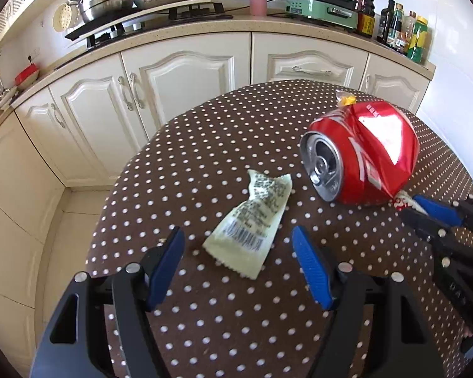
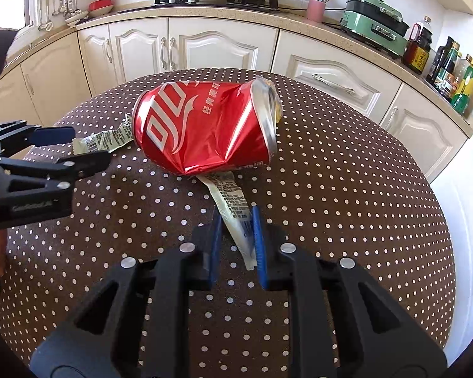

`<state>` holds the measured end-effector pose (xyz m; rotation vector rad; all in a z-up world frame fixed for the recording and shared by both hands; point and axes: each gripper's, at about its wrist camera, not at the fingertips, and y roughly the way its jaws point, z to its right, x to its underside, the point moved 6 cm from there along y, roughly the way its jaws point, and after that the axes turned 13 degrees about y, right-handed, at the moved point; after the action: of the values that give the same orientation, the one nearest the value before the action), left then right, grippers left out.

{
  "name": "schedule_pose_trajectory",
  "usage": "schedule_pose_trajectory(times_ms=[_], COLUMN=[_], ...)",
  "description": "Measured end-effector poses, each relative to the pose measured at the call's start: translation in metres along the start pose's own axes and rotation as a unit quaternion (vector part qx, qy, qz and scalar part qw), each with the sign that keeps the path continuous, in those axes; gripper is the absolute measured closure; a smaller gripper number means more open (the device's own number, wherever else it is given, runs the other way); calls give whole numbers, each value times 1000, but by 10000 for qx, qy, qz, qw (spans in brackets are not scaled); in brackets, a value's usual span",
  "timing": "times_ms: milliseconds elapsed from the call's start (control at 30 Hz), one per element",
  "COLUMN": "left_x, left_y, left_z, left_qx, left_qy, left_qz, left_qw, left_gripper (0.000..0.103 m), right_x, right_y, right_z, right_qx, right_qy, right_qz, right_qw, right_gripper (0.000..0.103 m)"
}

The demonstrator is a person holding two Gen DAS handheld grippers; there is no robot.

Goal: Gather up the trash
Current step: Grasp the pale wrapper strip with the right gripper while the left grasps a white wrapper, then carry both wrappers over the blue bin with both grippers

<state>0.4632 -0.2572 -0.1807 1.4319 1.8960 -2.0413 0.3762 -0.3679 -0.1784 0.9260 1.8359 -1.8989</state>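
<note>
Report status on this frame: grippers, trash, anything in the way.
Left gripper open around the pale wrapper. Right gripper shut on the second wrapper. Its far end lies under the crushed red can.

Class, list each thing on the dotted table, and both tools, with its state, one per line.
Can: crushed, on its side.
Left wrapper: flat, between the pads, untouched.
Right wrapper: one end under the can, the other between the pads.
Left tool: open.
Right tool: shut on right wrapper.
</note>
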Motion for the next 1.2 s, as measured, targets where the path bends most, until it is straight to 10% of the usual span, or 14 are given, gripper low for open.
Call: schedule_pose_trajectory(times_ms=[300,800,1200], left_x=[1,57,147], left_y=[-12,-93,-149], left_z=[15,16,-82], left_qx=[-2,450,332], left_qy=[235,78,-849], left_qz=[30,417,594], left_qw=[9997,9981,9941], left_gripper=[99,99,99], right_x=[1,28,38], right_y=[-5,-65,-118], right_z=[-3,-50,-196], right_qx=[-80,-470,-1457], right_qy=[3,-81,-678], right_qz=[21,187,405], right_qw=[10000,9987,9862], right_gripper=[89,94,94])
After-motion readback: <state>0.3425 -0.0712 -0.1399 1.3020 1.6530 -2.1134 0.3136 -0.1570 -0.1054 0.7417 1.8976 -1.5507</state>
